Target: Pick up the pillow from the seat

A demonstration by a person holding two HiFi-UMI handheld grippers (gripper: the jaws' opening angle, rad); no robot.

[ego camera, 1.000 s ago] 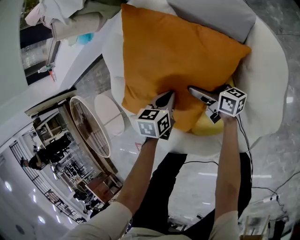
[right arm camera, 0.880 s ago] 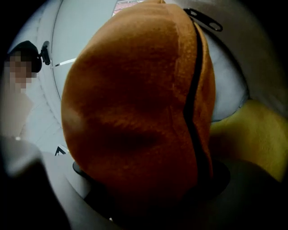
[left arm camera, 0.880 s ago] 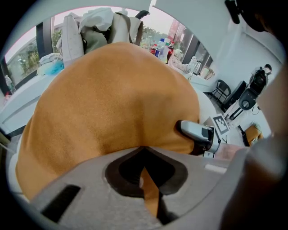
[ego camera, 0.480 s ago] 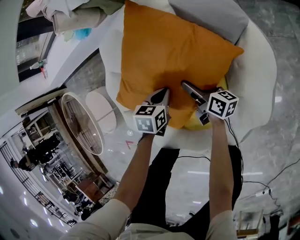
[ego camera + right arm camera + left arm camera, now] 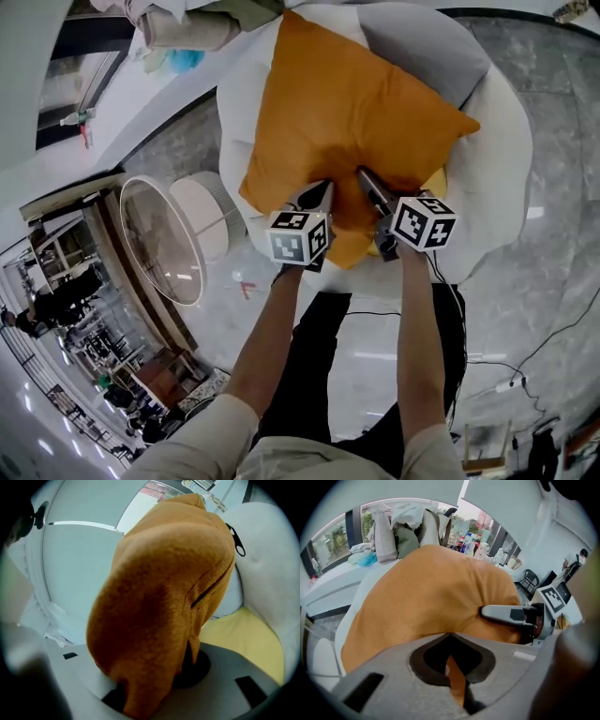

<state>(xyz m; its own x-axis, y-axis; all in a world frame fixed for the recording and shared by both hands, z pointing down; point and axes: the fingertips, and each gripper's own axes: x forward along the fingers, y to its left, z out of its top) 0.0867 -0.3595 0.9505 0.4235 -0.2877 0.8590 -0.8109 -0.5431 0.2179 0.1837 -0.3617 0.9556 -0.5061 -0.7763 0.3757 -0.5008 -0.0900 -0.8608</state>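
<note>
a big round white seat (image 5: pixel 511 141) is sitting on the shiny stone floor (image 5: pixel 553 309), looking soft and puffy. the orange pillow (image 5: pixel 347 103) is lying on it, square and fuzzy, with one corner pointing down toward the person, and that low corner is sitting right between the two claws. a smooth grey cushion (image 5: pixel 422 42) is peeking out behind the pillow's top edge. a small pale yellow cushion (image 5: pixel 435 180) is showing under the pillow's low right side, touching the white seat. the right gripper (image 5: pixel 154 679) is holding its grey jaws partly apart and is closing them, and a thick bunch of the fuzzy cloth is filling the gap and pressing against both jaws. the left gripper (image 5: pixel 452 670) is biting with its jaws nearly together, pinching just a thin fold of the orange cloth at the pillow's bottom edge, near the right one. each gripper is carrying a white cube (image 5: pixel 298 239) with black square marks. a dark zip line (image 5: pixel 211 590) is running along the pillow's edge, and a little black zip pull (image 5: pixel 239 549) is hanging at its end.
</note>
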